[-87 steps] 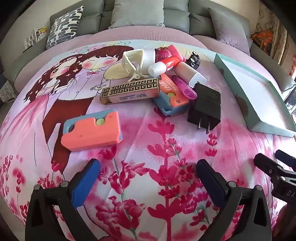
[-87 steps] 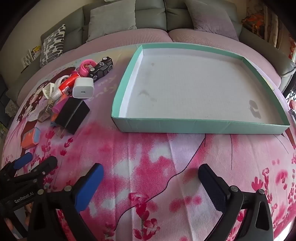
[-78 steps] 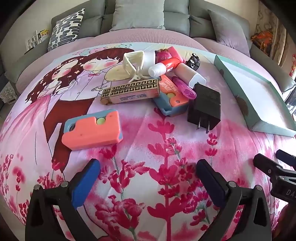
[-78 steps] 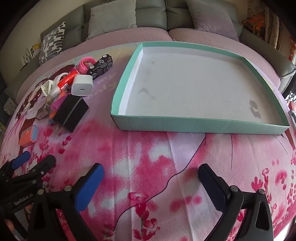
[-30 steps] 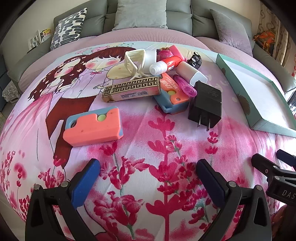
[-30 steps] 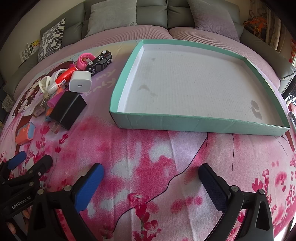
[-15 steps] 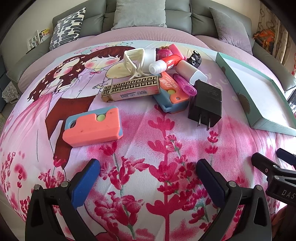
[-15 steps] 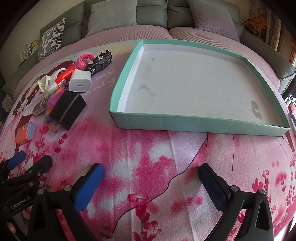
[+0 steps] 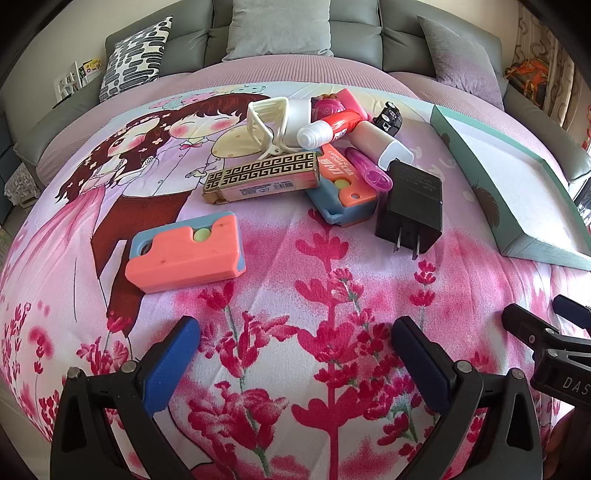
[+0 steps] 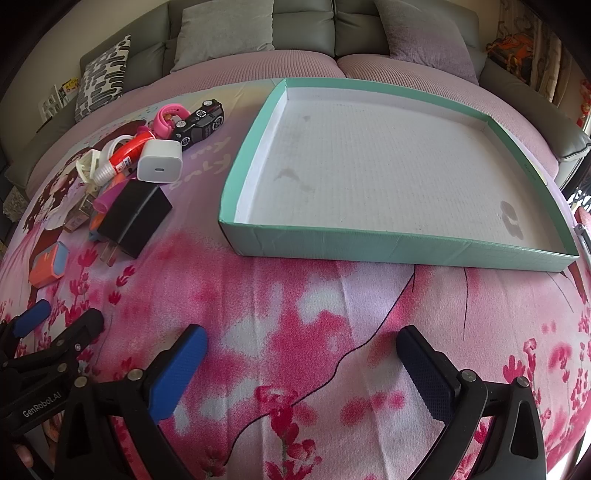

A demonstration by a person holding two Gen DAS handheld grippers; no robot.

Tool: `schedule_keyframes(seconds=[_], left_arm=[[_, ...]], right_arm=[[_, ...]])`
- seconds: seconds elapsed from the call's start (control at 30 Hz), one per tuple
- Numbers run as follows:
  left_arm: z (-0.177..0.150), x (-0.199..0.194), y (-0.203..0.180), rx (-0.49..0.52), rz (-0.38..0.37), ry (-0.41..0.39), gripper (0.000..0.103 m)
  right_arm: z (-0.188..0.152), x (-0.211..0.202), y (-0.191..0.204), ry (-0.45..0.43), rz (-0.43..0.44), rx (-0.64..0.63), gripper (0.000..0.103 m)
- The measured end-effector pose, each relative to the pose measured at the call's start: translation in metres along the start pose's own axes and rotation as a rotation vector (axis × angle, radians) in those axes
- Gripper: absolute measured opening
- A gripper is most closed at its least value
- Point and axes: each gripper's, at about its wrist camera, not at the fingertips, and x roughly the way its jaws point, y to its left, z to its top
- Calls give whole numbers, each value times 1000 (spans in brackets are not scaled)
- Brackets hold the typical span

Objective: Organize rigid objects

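Observation:
A pile of small objects lies on the printed blanket: an orange-and-blue case (image 9: 184,254), a gold-patterned box (image 9: 260,177), a black plug adapter (image 9: 412,205), a white charger (image 10: 160,162), a red-capped tube (image 9: 328,129), a toy car (image 10: 199,122). A shallow teal tray (image 10: 399,245) with a bare white floor sits to the right of the pile. My left gripper (image 9: 295,356) hovers open just short of the orange case and the pile. Open too, my right gripper (image 10: 301,363) hangs in front of the tray's near wall. Nothing is between either pair of fingers.
The blanket (image 9: 332,295) covers a rounded bed, with grey cushions (image 9: 280,27) and a patterned pillow (image 9: 133,55) at the back. Each gripper shows at the edge of the other's view, close side by side. Bare blanket lies between grippers and objects.
Nothing has been grasped or let go. Both views have shifted only slightly, with the objects and tray staying where they were.

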Motion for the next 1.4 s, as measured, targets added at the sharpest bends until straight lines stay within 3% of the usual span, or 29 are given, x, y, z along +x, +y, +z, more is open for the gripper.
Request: schedule_keyframes(seconds=[0.4, 0.6, 0.83, 1.0, 1.2, 1.4], left_arm=[[3, -3, 3, 8, -23, 20, 103], [10, -24, 16, 25, 3, -31, 103], [31, -26, 63, -120, 29, -35, 103], [33, -17, 77, -168, 26, -18, 103], [33, -9, 72, -144, 40, -15, 103], [34, 5, 72, -142, 48, -3, 103]], right_arm=[[1, -4, -3, -8, 24, 16, 103], [8, -33, -6, -111, 80, 16, 103], [28, -59, 23, -190, 139, -70, 103], [40, -54, 50, -178, 206, -110, 102], [52, -33, 74, -132, 234, -130, 86], [56, -13, 89, -90, 247, -157, 83]])
